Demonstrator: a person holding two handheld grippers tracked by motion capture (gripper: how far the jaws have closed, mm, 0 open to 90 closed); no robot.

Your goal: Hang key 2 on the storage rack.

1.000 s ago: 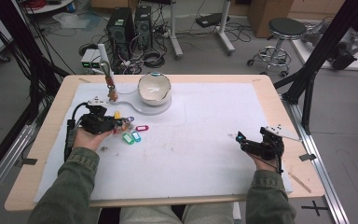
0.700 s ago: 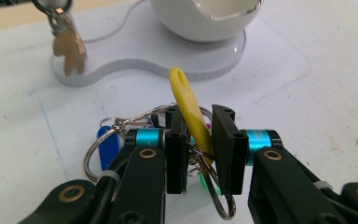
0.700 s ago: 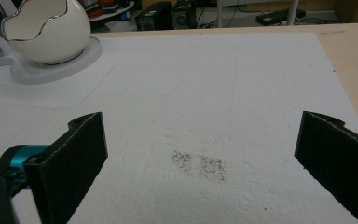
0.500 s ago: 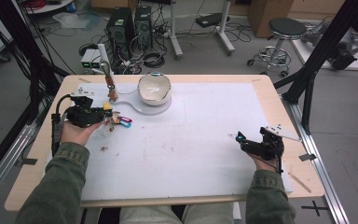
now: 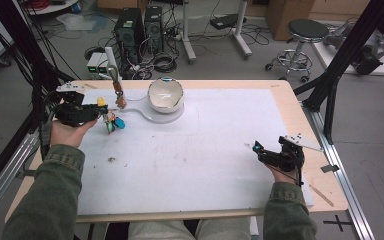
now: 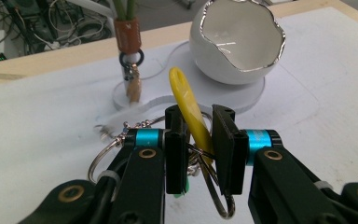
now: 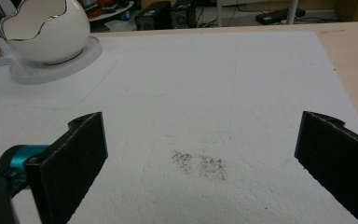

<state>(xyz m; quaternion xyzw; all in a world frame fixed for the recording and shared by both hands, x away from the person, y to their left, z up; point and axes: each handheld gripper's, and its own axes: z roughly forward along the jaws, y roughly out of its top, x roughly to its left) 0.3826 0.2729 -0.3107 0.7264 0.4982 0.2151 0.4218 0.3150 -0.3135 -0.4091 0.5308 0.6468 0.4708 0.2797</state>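
Bunch of key tags (image 5: pixel 113 121) on metal rings: yellow tag (image 6: pixel 189 112) upright, clamped between jaws of left hand-held gripper (image 6: pixel 200 140); green and blue tags dangle below, lifted off white bench mat, near egg-shaped white bowl (image 5: pixel 165 94).

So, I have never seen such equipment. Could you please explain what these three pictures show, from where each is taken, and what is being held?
A person sits at a table covered by a white mat and holds a two-jaw grasping tool in each hand. The high view looks down from above. The other two pictures come from cameras riding on each tool, looking along its black jaws. The left tool is shut on a yellow key tag joined to metal rings and other coloured tags; in the high view this bunch hangs above the mat. Ahead stand a white eggshell-shaped bowl on a white base and a small post with a hook. The right tool is open and holds nothing.
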